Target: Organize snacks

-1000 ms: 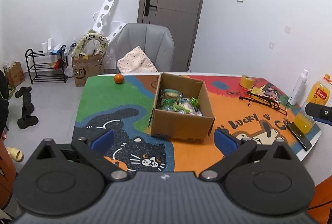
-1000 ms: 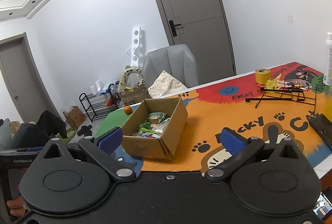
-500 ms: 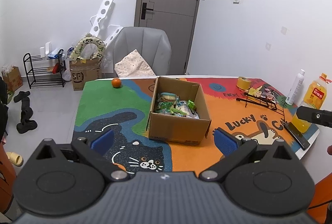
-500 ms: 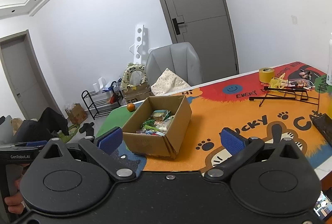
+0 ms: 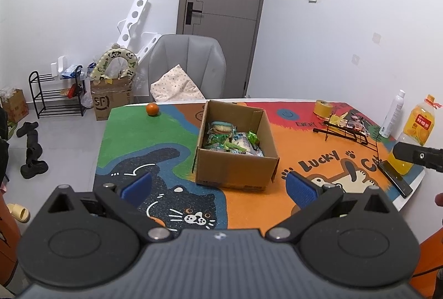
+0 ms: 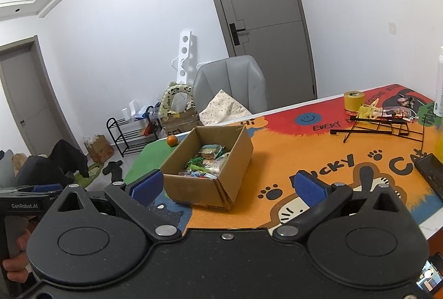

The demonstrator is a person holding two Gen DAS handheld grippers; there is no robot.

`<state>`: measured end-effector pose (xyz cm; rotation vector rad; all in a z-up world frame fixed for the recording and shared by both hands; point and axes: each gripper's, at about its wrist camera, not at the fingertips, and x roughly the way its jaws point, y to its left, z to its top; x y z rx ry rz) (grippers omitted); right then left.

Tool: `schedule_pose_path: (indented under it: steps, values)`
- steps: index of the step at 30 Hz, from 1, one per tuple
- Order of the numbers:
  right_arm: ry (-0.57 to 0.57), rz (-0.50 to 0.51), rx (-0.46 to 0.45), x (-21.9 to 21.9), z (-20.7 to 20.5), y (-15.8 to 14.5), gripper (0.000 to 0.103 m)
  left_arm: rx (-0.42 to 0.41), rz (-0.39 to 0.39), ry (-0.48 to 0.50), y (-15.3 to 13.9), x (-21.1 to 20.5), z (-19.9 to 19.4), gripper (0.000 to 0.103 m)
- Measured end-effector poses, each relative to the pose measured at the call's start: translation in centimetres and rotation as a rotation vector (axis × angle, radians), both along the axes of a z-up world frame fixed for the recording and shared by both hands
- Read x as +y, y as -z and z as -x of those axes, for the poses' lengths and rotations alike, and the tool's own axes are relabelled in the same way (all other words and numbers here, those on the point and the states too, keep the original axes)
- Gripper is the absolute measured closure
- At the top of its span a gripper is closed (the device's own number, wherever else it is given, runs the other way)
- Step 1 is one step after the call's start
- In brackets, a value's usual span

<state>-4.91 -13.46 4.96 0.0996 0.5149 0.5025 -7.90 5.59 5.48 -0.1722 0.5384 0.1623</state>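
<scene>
Well back from the snack box (image 5: 235, 149), left claw (image 5: 218, 188) and right claw (image 6: 227, 188) hover level, both released.

Box (image 5: 235, 149) sits mid-table (image 5: 133, 138), snacks (image 5: 232, 138) inside; orange (image 5: 152, 109) far left of it, wire rack (image 5: 347, 130) and tape roll (image 5: 324, 108) off right

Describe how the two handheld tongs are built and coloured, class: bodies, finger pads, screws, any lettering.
Both the left tongs and the right tongs have matte black bodies with two round discs, angular black link arms and silver pivot screws. Each finger ends in a blue ribbed pad. In the right wrist view, the left tongs' handle reads "GenRobot.AI" in white, above a grey grip held by a bare hand.
</scene>
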Motion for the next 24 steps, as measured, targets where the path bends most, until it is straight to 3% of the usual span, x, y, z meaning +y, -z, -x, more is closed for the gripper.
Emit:
schedule_pose_path:
  steps: [24]
  values:
    - [-0.004, 0.010, 0.005, -0.04, -0.41, 0.36, 0.000, 0.015, 0.010, 0.007, 0.38, -0.35, -0.39, 0.000]
